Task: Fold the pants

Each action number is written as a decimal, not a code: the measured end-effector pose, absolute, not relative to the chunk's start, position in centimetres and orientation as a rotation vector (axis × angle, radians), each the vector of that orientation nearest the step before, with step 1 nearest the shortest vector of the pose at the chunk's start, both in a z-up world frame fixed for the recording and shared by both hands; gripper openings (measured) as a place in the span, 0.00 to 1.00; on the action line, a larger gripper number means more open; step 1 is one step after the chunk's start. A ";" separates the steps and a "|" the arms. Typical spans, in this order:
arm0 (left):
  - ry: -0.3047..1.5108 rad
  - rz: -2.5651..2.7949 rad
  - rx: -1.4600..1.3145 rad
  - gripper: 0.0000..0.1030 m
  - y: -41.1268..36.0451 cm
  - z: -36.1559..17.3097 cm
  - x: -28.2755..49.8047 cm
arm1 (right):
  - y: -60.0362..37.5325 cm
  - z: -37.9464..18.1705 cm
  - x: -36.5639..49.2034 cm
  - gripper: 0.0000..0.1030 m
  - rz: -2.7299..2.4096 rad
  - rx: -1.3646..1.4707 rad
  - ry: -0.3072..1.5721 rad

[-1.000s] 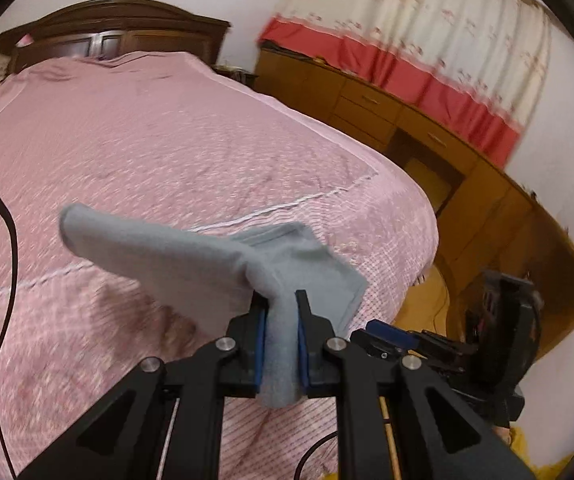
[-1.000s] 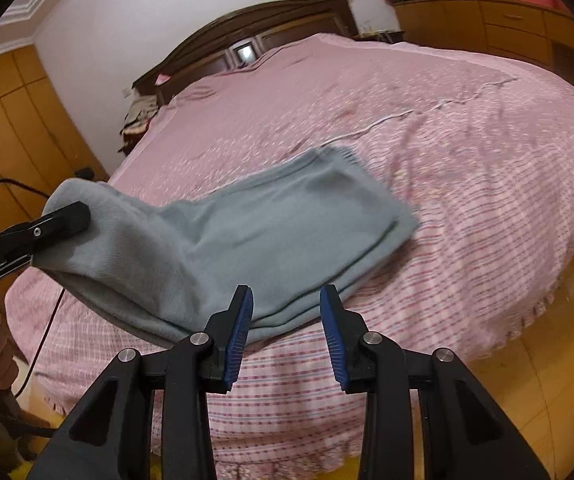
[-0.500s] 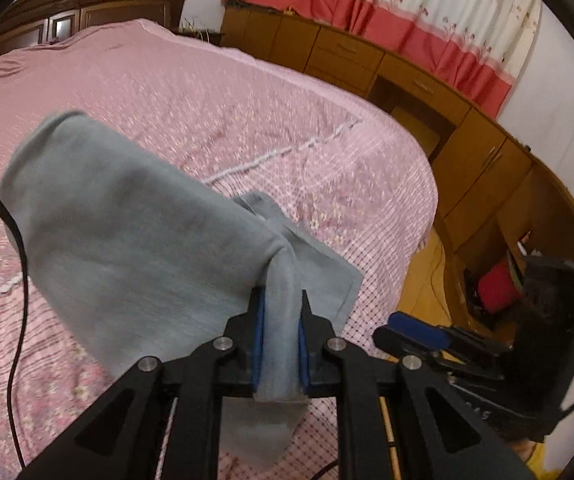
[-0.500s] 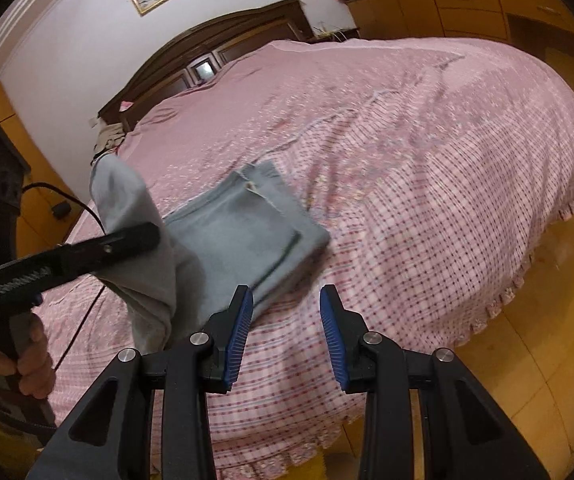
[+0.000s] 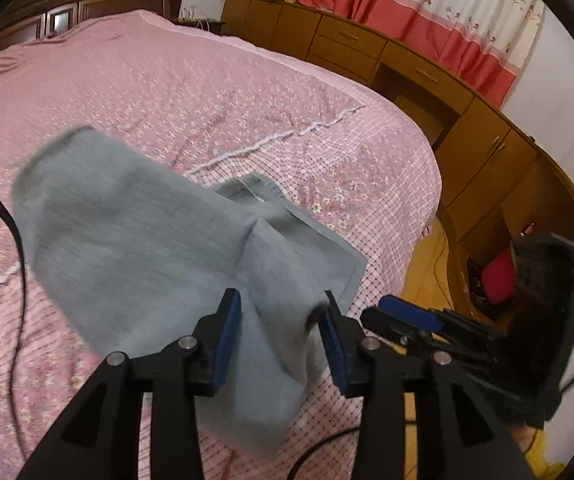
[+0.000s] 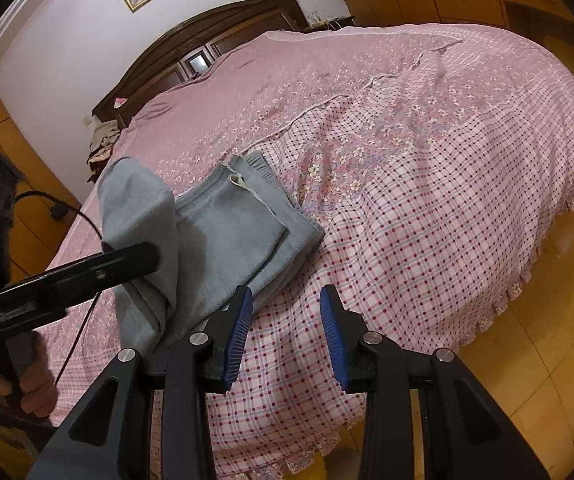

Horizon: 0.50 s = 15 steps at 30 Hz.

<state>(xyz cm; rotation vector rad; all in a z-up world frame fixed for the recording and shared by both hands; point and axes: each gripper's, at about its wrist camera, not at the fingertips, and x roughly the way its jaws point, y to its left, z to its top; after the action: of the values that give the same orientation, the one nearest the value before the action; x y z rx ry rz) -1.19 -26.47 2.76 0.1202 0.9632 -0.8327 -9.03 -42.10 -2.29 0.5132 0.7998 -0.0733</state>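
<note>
step: releasing the fold | left gripper [image 5: 281, 320] fingers just parted, grey pants [image 6: 227, 236] slack between them, unpinched | right gripper [image 6: 285, 328] moderately spread, empty | pants on near-left of bed [image 6: 427, 200] | advice: withdraw gently (folded flap can drag), then smooth.

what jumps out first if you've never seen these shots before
The grey pants, part folded on the near corner of the pink bedspread, one end draped up between the left gripper, whose jaws have just been opening. The right gripper hangs open over the bed edge, holding nothing.
</note>
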 end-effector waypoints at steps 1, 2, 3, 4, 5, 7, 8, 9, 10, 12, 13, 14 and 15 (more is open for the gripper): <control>0.952 -0.823 0.120 0.41 -26.0 3.1 -1.3 | -42.0 -2.2 -8.8 0.35 -0.074 0.511 0.800; 0.943 -0.813 0.117 0.42 -25.6 3.5 -1.2 | -42.0 -2.0 -8.6 0.35 -0.073 0.506 0.800; 0.935 -0.798 0.109 0.44 -24.9 3.9 -1.2 | -41.9 -1.8 -8.2 0.35 -0.072 0.501 0.799; 0.930 -0.779 0.100 0.45 -24.2 4.1 -1.0 | -41.9 -1.5 -7.9 0.35 -0.067 0.494 0.796; 0.929 -0.752 0.097 0.46 -23.6 4.3 -0.7 | -41.8 -1.1 -7.6 0.35 -0.061 0.483 0.793; 0.928 -0.686 0.107 0.48 -22.5 4.3 -0.2 | -41.4 -0.3 -6.7 0.35 -0.047 0.448 0.788; 0.924 -0.656 0.099 0.48 -21.7 4.2 0.2 | -41.1 0.3 -6.2 0.35 -0.037 0.425 0.787; 0.926 -0.648 0.078 0.48 -21.1 4.1 0.5 | -40.7 0.8 -5.7 0.35 -0.024 0.400 0.786; 0.934 -0.643 0.058 0.48 -20.6 4.0 0.8 | -40.3 1.2 -5.2 0.35 -0.012 0.382 0.786; 0.959 -0.664 -0.017 0.48 -19.4 3.4 1.2 | -39.3 2.2 -3.9 0.35 0.028 0.338 0.793; 0.967 -0.677 -0.038 0.48 -19.1 3.3 1.3 | -38.7 2.6 -3.3 0.35 0.044 0.320 0.796; 0.970 -0.689 -0.049 0.48 -19.0 3.2 1.1 | -38.3 2.9 -2.9 0.35 0.059 0.309 0.799; 0.965 -0.701 -0.047 0.48 -18.9 3.2 0.9 | -37.8 3.1 -2.4 0.35 0.078 0.300 0.806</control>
<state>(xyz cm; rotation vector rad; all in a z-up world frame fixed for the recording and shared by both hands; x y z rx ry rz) 0.89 -18.91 3.16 -0.0471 0.9654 -0.7012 -2.38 -37.84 3.12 0.2996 0.8063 0.0783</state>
